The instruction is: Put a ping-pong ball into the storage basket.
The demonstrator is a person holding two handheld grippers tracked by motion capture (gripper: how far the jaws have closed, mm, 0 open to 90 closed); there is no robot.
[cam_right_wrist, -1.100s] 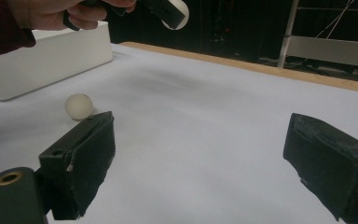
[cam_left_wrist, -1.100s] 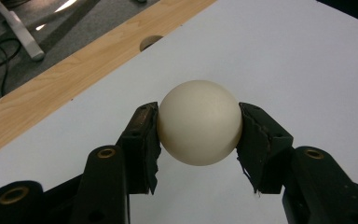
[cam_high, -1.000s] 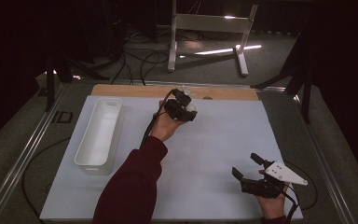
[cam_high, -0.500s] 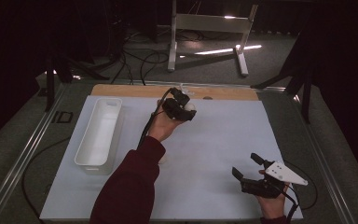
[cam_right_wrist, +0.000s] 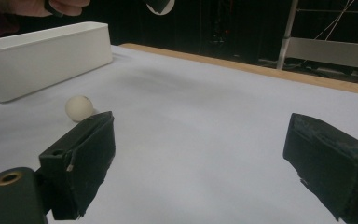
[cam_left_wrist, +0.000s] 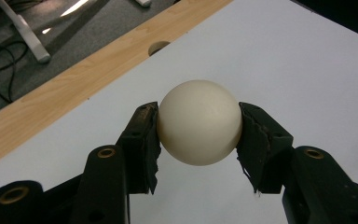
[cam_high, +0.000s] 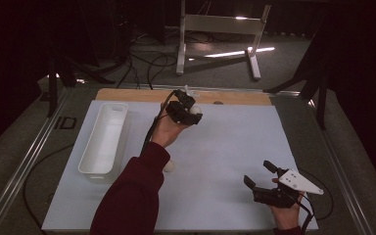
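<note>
Your left tongs [cam_left_wrist: 199,128] clench a white ball [cam_left_wrist: 199,122] above the worktop [cam_high: 235,147], the white bin [cam_high: 104,138] and a second ball [cam_right_wrist: 79,108] nearby, while your right tongs [cam_right_wrist: 205,168] gape empty.

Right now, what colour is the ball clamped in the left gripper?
Cream white, plain, with no pattern. The ball shows best in the left gripper view.

Lying on the white sheet [cam_high: 235,147], well in from its left edge: a long white tray [cam_high: 104,139], lengthwise toward the far edge. Resting loose near the sheet's middle, just right of the tray's near end: a second white ball [cam_right_wrist: 79,108]. Running along the far edge: a wooden strip [cam_high: 245,97] with a small hole [cam_left_wrist: 158,47].
</note>
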